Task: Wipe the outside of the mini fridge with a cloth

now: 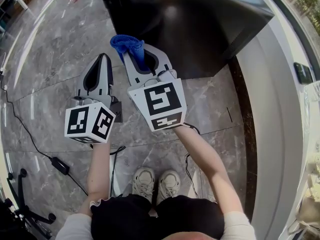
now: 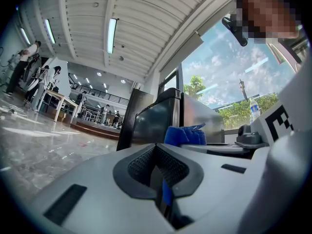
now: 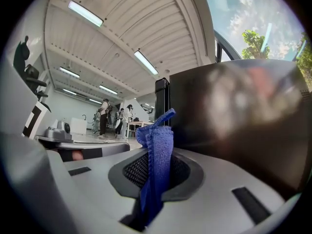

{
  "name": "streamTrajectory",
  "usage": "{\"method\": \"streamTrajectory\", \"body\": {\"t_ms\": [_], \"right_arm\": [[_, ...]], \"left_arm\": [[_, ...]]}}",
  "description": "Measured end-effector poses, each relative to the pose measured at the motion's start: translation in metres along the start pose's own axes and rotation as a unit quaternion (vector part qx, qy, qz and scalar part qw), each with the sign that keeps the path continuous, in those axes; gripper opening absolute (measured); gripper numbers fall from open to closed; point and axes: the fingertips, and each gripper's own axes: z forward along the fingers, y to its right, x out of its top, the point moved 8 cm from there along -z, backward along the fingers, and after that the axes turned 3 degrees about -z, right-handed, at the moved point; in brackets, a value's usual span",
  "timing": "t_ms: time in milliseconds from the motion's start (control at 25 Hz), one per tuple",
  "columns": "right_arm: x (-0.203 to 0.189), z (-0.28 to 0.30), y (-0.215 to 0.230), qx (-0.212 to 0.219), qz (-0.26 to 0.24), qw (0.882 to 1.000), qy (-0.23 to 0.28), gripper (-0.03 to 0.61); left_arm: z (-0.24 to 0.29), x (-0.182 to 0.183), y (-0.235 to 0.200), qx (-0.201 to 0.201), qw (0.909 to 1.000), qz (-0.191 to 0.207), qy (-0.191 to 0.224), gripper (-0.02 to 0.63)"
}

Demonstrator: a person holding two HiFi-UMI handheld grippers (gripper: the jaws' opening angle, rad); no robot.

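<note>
Pinching a blue cloth (image 1: 126, 43) between its clamped jaws, the right gripper (image 1: 140, 54) hangs just in front of the near side of the black mini fridge (image 1: 190, 29). The cloth's bunched end sticks out past the jaw tips, near the fridge, though contact cannot be told. The left gripper (image 1: 101, 59) is just beside the right one over the grey marble floor (image 1: 55, 64), its jaws pressed together, while the fridge stands at the floor's right edge, beside a curved white wall (image 1: 272, 99).
</note>
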Motion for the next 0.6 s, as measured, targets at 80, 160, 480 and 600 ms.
{"method": "streamTrajectory", "body": {"t_ms": [80,160,480,600], "right_arm": [[-0.001,0.000,0.001,0.000,-0.005,1.000,-0.001,0.061],[-0.002,-0.002,0.006,-0.004,-0.007,1.000,-0.002,0.063],[-0.002,-0.023,0.029,-0.056,-0.008,0.998,0.006,0.061],[-0.004,-0.035,0.046,-0.083,-0.002,0.997,0.008,0.061]], "left_arm": [[0.001,-0.001,0.003,-0.004,1.0000,0.001,-0.002,0.005],[0.002,-0.002,0.005,-0.007,1.0000,0.000,-0.003,0.005],[0.004,-0.005,0.003,-0.008,0.9999,-0.008,-0.004,0.005],[0.006,-0.007,0.006,-0.013,0.9999,-0.007,-0.006,0.005]]}}
